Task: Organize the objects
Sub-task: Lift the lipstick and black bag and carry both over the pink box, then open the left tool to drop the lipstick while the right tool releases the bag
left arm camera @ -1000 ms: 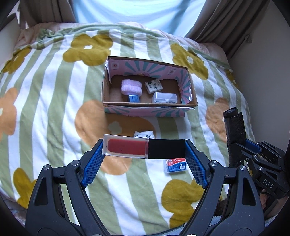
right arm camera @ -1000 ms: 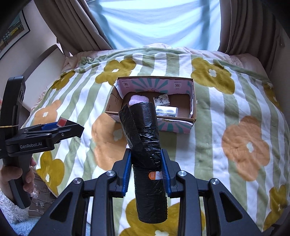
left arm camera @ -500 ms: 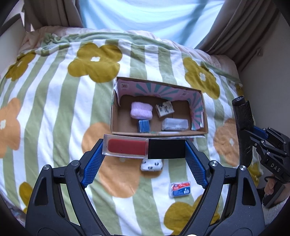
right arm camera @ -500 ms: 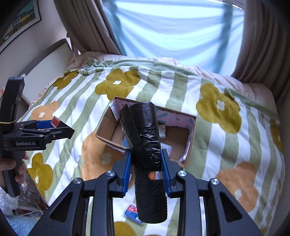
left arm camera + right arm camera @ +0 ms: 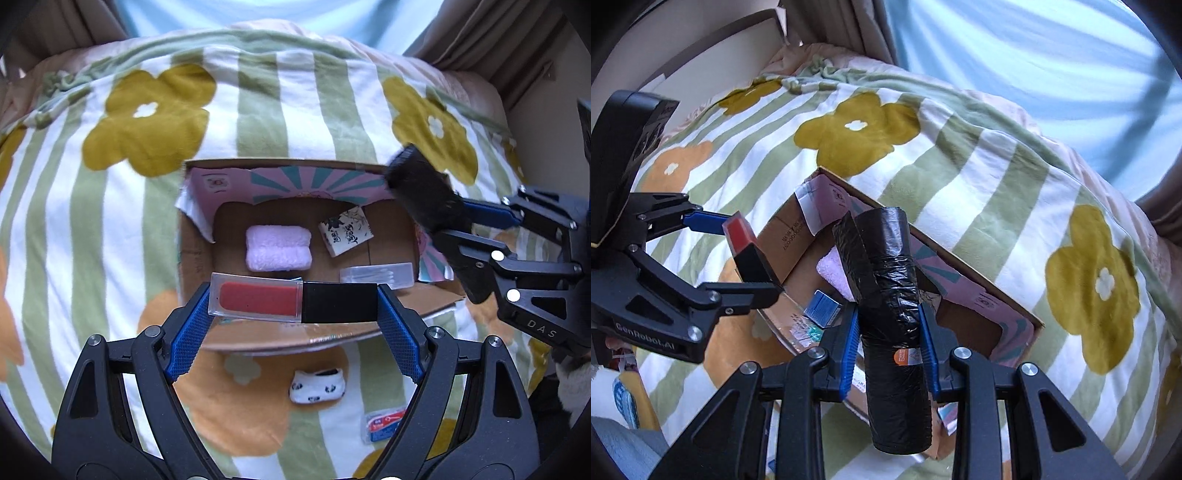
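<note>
My left gripper point(image 5: 293, 301) is shut on a red lip gloss tube with a black cap point(image 5: 293, 301), held crosswise above the near wall of the open cardboard box point(image 5: 195, 254). My right gripper point(image 5: 889, 328) is shut on a black bin-bag roll point(image 5: 888, 295), held over the box's right end; the roll also shows in the left wrist view point(image 5: 428, 199). Inside the box lie a pink towel point(image 5: 277, 248), a small patterned packet point(image 5: 346, 230), a clear case point(image 5: 376, 275) and a blue box point(image 5: 822, 308).
The box sits on a bed with a flowered, green-striped blanket point(image 5: 110, 206). In front of the box lie a white panda-print bundle point(image 5: 317, 386) and a blue-and-red packet point(image 5: 382, 424). Curtains and a window stand behind the bed.
Both grippers have moved forward to the box with their objects still held. The lip gloss is now over the box's near wall and the roll over its right end.
</note>
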The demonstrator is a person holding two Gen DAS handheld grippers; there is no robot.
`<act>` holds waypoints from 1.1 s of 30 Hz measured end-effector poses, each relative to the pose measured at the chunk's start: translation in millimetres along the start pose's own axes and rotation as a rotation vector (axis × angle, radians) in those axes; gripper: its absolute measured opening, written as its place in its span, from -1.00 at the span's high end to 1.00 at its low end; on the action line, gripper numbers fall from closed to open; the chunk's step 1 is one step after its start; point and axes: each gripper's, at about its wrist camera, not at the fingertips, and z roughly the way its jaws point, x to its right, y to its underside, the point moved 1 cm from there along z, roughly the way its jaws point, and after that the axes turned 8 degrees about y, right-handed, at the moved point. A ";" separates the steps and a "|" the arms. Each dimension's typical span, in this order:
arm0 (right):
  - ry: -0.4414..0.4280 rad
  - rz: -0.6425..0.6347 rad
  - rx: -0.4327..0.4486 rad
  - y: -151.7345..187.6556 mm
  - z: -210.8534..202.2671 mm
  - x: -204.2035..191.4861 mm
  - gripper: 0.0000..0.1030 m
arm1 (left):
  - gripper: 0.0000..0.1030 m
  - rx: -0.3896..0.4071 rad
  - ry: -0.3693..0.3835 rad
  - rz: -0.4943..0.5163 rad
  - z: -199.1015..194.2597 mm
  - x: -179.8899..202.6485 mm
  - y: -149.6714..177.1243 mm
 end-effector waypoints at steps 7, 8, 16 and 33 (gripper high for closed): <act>-0.109 -0.102 -0.051 -12.3 62.3 8.7 0.45 | -0.62 -0.080 -0.011 0.044 73.4 -1.1 -1.8; -0.112 -0.118 -0.056 -12.0 67.4 8.4 0.45 | -0.62 -0.079 -0.012 0.046 79.7 -1.3 -2.0; -0.114 -0.146 -0.083 -9.0 82.6 14.9 0.45 | -0.62 -0.088 -0.008 0.059 103.6 3.8 -3.1; -0.104 0.034 -0.094 -11.3 77.6 30.2 -0.53 | -1.00 -0.065 -0.013 0.093 86.8 14.6 4.9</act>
